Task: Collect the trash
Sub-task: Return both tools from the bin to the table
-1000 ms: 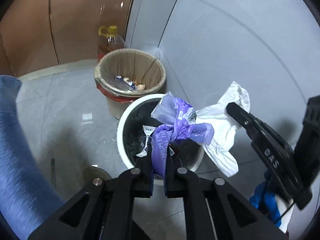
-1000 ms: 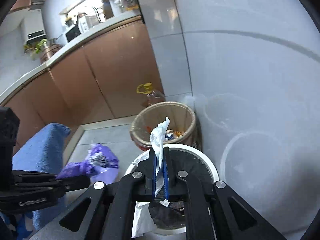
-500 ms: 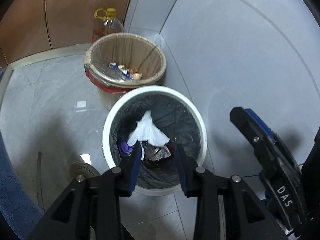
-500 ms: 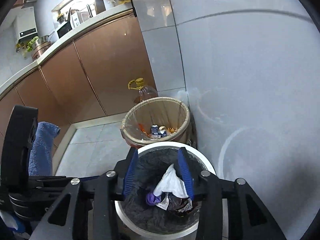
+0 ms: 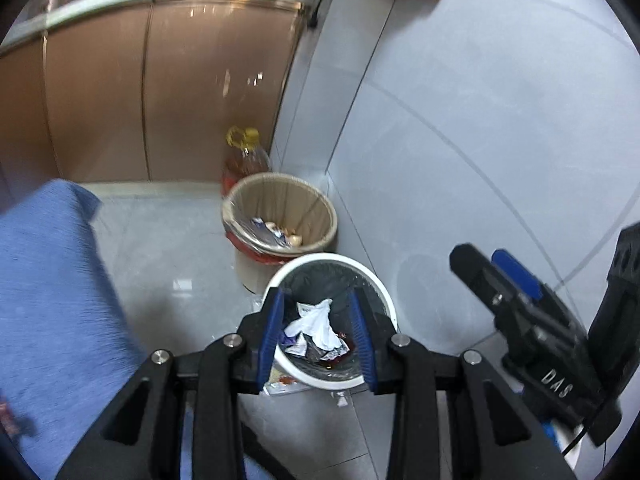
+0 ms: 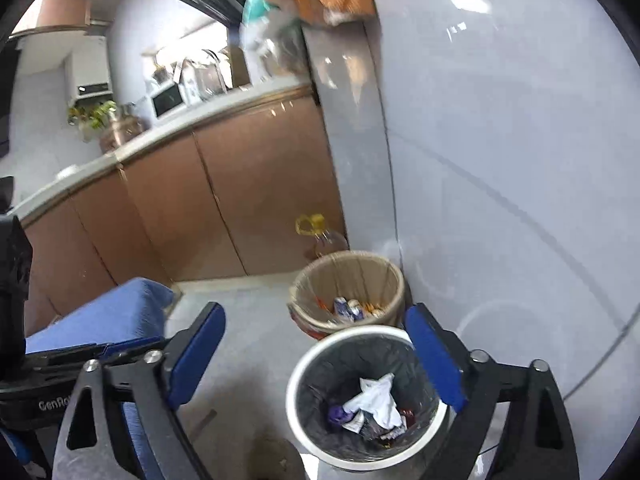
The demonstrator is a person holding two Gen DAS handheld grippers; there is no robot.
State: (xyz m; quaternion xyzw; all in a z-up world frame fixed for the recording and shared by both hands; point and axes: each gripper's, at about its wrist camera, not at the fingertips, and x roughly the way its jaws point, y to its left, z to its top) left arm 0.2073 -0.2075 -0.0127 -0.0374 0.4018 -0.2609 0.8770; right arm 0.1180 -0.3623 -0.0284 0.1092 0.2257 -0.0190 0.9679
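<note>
Both grippers have let go since a second ago: the purple wrapper and the white tissue they were clamped on now lie inside the white bin, and both tools have lifted higher above it.

Seen from the left wrist, the left gripper [image 5: 318,330] has its blue-padded fingers partly apart with nothing between them. To its left sits a blue fabric surface [image 5: 52,300]. Directly below and ahead of its tips stands the white bin [image 5: 378,292], lined in black, with the crumpled white tissue [image 5: 316,324] on top of other wrappers. Just beyond that bin is a tan bin [image 5: 316,210] holding scraps, and behind it a yellow-capped oil bottle [image 5: 244,152] against brown cabinets [image 5: 160,92].

Seen from the right wrist, the right gripper [image 6: 316,356] has its jaws opening wide, holding nothing. The purple wrapper [image 6: 338,414] rests just left of the tissue in the bin, below the gripper's right finger.
</note>
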